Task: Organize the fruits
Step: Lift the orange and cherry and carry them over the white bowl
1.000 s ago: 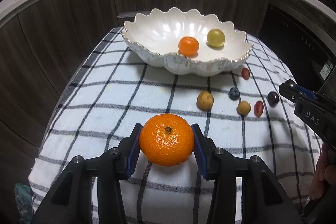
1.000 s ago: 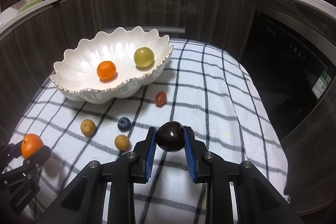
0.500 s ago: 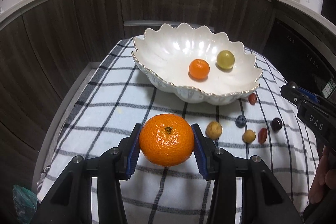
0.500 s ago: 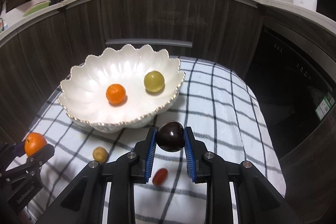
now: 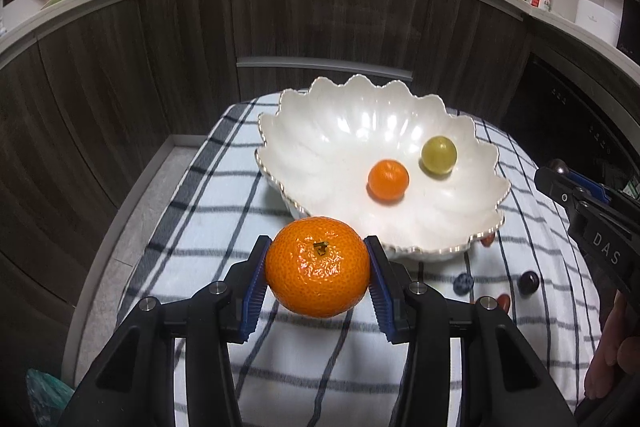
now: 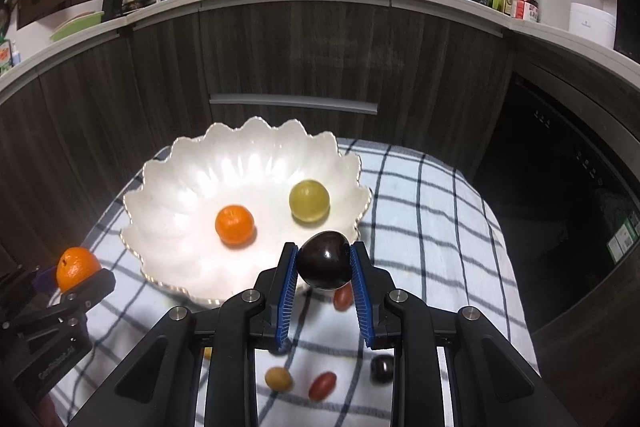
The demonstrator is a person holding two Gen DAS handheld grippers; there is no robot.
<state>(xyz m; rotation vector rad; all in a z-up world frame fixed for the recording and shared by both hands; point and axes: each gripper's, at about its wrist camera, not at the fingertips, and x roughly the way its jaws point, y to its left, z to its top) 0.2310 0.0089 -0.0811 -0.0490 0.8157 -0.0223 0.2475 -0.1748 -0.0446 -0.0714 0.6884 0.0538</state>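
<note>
My left gripper (image 5: 317, 269) is shut on a large orange mandarin (image 5: 317, 267), held above the checked cloth just short of the near rim of the white scalloped bowl (image 5: 320, 147). In the bowl lie a small orange fruit (image 5: 388, 180) and a yellow-green grape (image 5: 439, 154). My right gripper (image 6: 324, 261) is shut on a dark purple grape (image 6: 324, 261), hovering at the bowl's (image 6: 188, 195) front right rim. Loose on the cloth below lie red cherry tomatoes (image 6: 322, 385), a tan round fruit (image 6: 278, 378) and another dark grape (image 6: 382, 367).
The checked cloth (image 5: 208, 219) covers a small table that drops off on the left to a grey floor. Dark wood cabinets (image 6: 296, 59) stand close behind the bowl, with a dark appliance (image 6: 560, 187) to the right. A blueberry (image 5: 463, 283) lies near the bowl.
Both grippers have risen and moved forward toward the bowl, each still holding its fruit. The loose fruits have slid down and behind the fingers in both views.
</note>
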